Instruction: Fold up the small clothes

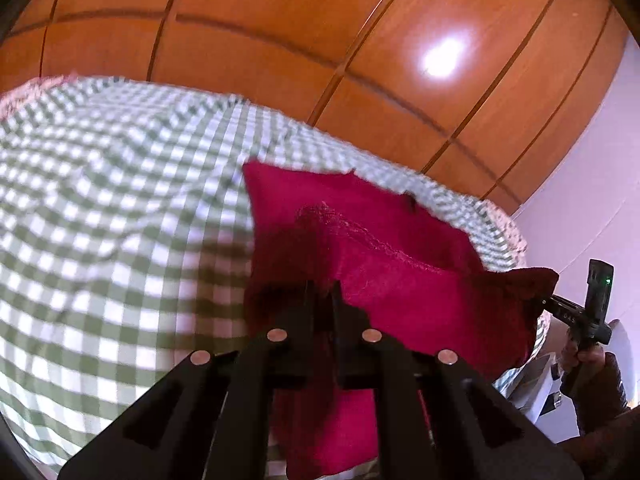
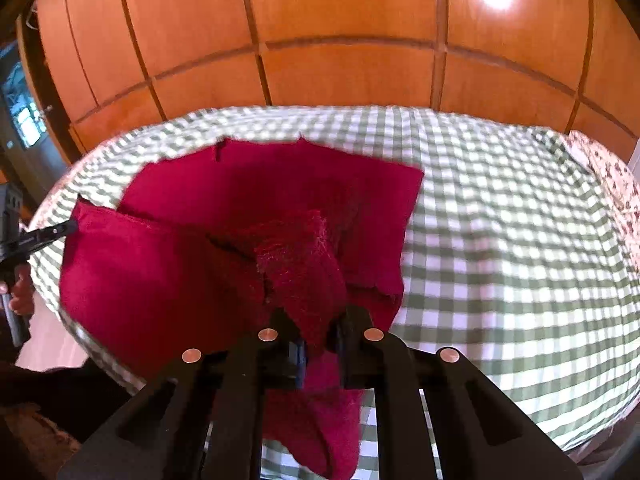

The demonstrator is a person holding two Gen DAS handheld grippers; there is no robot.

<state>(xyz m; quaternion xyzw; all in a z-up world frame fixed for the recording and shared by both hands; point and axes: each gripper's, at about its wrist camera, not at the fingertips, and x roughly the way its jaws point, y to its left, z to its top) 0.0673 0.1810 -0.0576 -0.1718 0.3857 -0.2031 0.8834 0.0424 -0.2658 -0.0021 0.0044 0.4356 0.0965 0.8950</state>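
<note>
One red cloth point(image 2: 168, 280) and two tongs are in play. The left tongs point(image 1: 322, 292) are clenched on a near edge of the cloth, and the right tongs point(image 2: 316, 328) pinch another near corner. The cloth is deep crimson, soft and slightly fuzzy, partly lifted and doubled over itself above the green-and-white checked bed point(image 2: 500, 260). Orange wooden wardrobe panels point(image 2: 340, 20) stand at the far side.
</note>
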